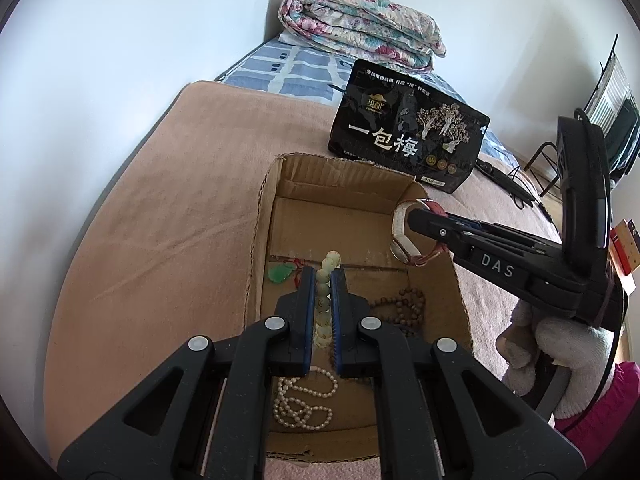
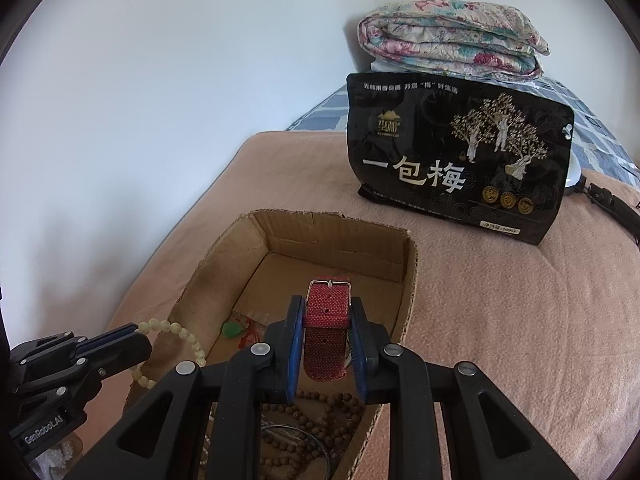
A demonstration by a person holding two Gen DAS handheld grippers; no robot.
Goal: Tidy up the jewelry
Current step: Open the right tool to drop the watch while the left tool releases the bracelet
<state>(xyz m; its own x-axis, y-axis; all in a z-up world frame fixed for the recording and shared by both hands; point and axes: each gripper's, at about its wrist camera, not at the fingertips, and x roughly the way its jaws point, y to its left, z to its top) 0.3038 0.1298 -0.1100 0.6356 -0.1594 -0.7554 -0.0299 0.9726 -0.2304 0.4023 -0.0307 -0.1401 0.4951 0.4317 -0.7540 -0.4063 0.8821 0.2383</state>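
Both hands are over the open brown cardboard box [image 1: 276, 184] that sits on the pinkish-tan blanket [image 1: 160, 220] covering the bed, each carrying a piece.

The left gripper [image 1: 322, 276] has its jaws pressed together on a bracelet of pale cream-green beads [image 1: 326, 270]; part of the strand stands up past the fingertips while the rest hangs toward the box's near left wall. The right gripper [image 2: 326, 312] is clamped across the red woven strap [image 2: 325, 332] of a wristwatch, silver buckle pointing away. From the left camera the watch's pale case [image 1: 400, 236] shows, hanging over the box near its right wall.

A fair amount already lies inside. A small green pendant on a red cord [image 1: 282, 274] rests on the box floor by the left wall, a string of white pearls [image 1: 300, 400] is heaped toward the near left corner, and a loop of brown wooden beads [image 1: 404, 308] lies along the right side. A thin metal ring seems to sit among those beads, though I can't make it out properly.

I'd judge the job well advanced: the two held pieces still need setting down in the box. No other loose jewelry shows on the blanket. A black snack pouch with gold trees [image 2: 460, 160] stands beyond the far edge of the box, with a folded floral quilt [image 2: 452, 44] behind it.
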